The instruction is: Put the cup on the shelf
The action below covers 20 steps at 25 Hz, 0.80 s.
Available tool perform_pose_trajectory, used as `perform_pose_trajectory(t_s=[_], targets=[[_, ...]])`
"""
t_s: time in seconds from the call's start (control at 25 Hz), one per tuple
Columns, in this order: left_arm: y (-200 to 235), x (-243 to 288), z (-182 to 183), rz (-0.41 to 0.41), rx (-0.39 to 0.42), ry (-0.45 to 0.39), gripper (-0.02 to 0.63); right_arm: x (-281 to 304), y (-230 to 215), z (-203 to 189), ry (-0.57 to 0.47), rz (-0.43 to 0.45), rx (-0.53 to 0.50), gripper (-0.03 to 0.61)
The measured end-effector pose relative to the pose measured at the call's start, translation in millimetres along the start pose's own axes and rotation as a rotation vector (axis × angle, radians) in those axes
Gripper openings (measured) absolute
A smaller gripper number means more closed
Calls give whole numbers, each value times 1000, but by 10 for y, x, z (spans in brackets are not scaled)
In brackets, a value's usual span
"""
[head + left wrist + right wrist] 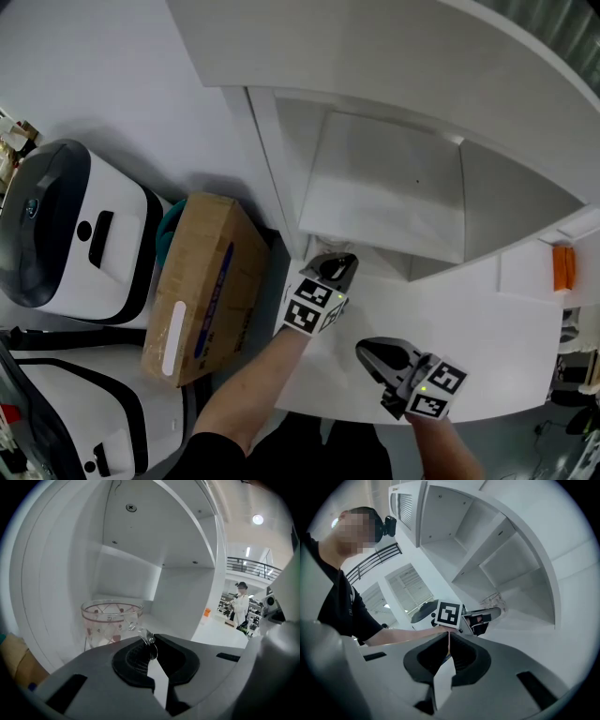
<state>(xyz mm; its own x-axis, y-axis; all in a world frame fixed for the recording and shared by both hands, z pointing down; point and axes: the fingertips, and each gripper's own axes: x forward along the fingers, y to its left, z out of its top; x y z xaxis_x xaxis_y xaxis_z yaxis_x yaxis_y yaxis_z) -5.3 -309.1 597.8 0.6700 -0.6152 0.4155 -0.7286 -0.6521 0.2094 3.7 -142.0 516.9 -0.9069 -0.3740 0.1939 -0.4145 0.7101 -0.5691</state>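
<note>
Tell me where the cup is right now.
The cup shows at the lower left of the left gripper view, its handle pinched in the left gripper's jaws, at the front of the white shelf's lower compartment.

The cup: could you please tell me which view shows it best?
The left gripper view: the cup shows large and close at the shelf, its handle pinched by the left gripper. The right gripper view shows it small and far, beyond that gripper. The head view all but hides it behind the gripper.
</note>
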Motion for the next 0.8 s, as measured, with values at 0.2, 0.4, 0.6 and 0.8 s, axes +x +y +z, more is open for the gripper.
perform_pose_trajectory(t_s=[0.2,0.4,0.6,0.8], targets=[[53,-15,-108,33,16,38,14,59,124,33,17,3,-35,18],[54,-50,-215,22,-55,86,20,140,262,23,56,9,-91,18],[2,-97,-222,5,-59,101,115,254,340,91,80,37,-142,18],[46,-176,-216,51,-76,68,153,288,305,193,77,39,-169,18]])
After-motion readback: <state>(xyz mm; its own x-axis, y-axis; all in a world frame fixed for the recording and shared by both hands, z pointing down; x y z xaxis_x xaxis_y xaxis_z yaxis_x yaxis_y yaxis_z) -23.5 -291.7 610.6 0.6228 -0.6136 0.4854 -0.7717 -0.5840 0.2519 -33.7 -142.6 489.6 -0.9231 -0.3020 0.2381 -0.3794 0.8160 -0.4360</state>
